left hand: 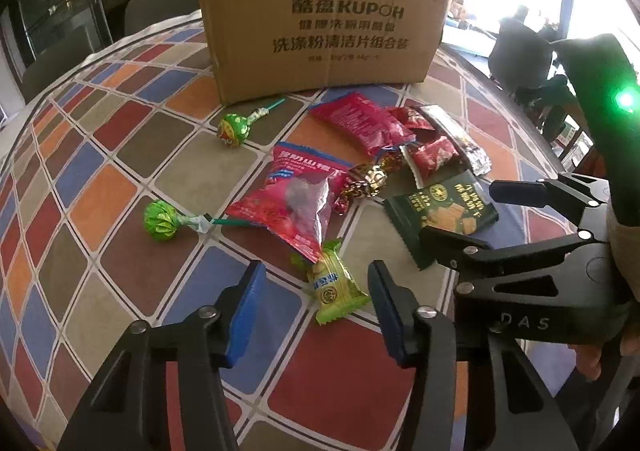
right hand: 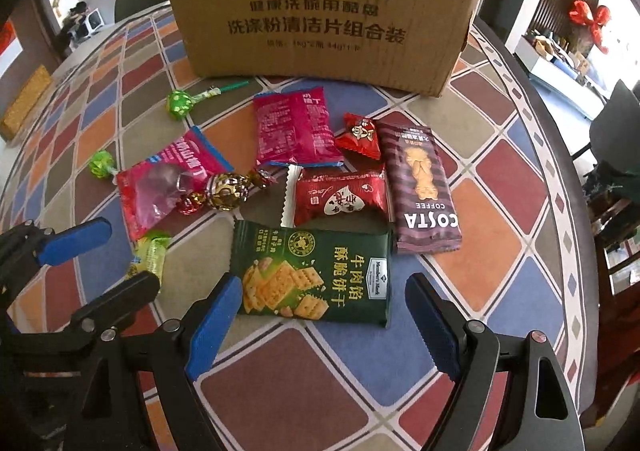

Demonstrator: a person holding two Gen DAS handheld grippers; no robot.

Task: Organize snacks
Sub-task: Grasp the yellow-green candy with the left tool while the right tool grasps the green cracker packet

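Observation:
Several snacks lie on a checked tablecloth before a cardboard box [left hand: 320, 15], also in the right wrist view [right hand: 320, 7]. My left gripper [left hand: 316, 311] is open, its jaws either side of a small yellow-green packet [left hand: 334, 287], low over it. My right gripper [right hand: 324, 325] is open, with a dark green cracker packet [right hand: 316, 275] between its fingers; the packet also shows in the left wrist view [left hand: 444, 211]. Beyond lie a Costa biscuit bar [right hand: 420, 187], red packets [right hand: 340, 199], pink packets [right hand: 296, 127], foil sweets [right hand: 224, 191] and two green lollipops [left hand: 160, 219] [left hand: 234, 129].
The tablecloth [left hand: 100, 155] covers a round table whose edge curves at the right [right hand: 560, 187]. A yellow sponge-like block [right hand: 24, 107] lies at the far left. Chairs and furniture stand beyond the table. The left gripper shows in the right wrist view [right hand: 100, 255].

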